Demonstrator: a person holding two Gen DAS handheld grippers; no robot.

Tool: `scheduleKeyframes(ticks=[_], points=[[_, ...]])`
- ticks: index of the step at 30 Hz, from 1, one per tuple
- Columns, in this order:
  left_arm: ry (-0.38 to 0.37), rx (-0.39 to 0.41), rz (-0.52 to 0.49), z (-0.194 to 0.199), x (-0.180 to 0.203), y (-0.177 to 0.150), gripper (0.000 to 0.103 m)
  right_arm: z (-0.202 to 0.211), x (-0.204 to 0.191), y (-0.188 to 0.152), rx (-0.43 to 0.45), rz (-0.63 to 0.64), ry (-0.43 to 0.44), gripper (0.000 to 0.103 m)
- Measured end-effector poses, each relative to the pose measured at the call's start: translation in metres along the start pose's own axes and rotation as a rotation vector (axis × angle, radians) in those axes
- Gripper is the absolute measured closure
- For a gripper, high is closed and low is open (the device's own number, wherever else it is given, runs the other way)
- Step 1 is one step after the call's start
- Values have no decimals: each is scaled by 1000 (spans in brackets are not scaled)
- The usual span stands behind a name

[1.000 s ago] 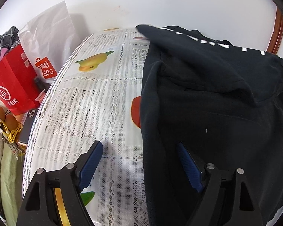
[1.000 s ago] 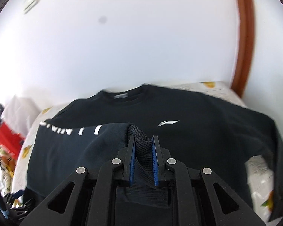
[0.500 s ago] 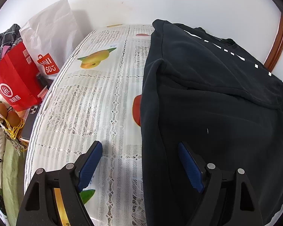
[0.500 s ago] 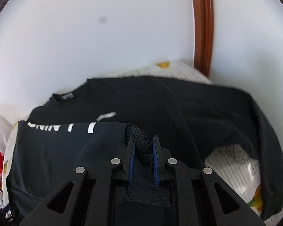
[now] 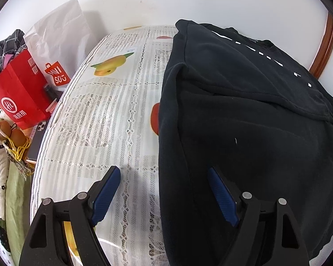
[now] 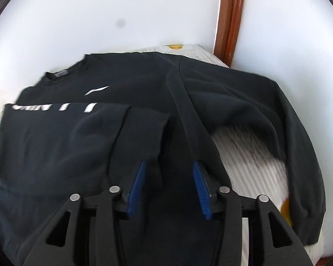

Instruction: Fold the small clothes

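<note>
A black sweatshirt (image 5: 244, 110) lies front up on the lace tablecloth (image 5: 100, 122), a white logo on its chest (image 6: 97, 90). Its left sleeve (image 6: 66, 133), with white lettering, is folded across the body. The ribbed cuff (image 6: 148, 133) rests flat on the cloth, reaching in between the jaws of my right gripper (image 6: 169, 165). Those jaws are opening and the pads stand clear of the cuff. The other sleeve (image 6: 299, 144) curves out to the right. My left gripper (image 5: 163, 173) is open, straddling the sweatshirt's left edge with nothing gripped.
A red paper bag (image 5: 17, 97) and a white shop bag (image 5: 57, 44) stand off the table's left side, with a phone (image 5: 38, 139) below them. The white wall and a brown wooden frame (image 6: 229, 17) close the far side. Bare tablecloth (image 6: 244, 159) shows inside the right sleeve's curve.
My right gripper came down over the sweatshirt with the cuff and has opened off it; the sleeve now lies flat across the body. My left gripper has stayed where it was.
</note>
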State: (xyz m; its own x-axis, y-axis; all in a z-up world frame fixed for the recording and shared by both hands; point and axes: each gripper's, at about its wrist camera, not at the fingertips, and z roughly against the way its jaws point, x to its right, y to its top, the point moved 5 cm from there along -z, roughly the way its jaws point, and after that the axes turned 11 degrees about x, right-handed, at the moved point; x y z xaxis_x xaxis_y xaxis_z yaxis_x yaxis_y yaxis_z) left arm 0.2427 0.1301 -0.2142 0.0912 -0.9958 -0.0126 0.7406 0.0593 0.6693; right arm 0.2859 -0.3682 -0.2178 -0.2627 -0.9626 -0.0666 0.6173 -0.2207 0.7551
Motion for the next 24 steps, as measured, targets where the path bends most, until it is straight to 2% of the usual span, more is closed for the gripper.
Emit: scheduleKeyframes(ticks=[8,12,14,18,21,24], points=[[-18,-2,-37,17,8,-17,23,59,33,-44,14,52,9,52],[-19,-5,-25,24,8,-25,23,89,67,-60,87,89,-114,49],[-11,9,-20,26,9,-28,23,97,88,-64,104,89,-155,42],[2,54,-22,28,11,-30,23,93,128,-71,85,35,-213,38],[-8,58,17,26,8,-29,23,82,144,-79,52,-29,-188,38],[-8,65,4,26,9,-28,23,69,151,-83,45,-46,-163,38]])
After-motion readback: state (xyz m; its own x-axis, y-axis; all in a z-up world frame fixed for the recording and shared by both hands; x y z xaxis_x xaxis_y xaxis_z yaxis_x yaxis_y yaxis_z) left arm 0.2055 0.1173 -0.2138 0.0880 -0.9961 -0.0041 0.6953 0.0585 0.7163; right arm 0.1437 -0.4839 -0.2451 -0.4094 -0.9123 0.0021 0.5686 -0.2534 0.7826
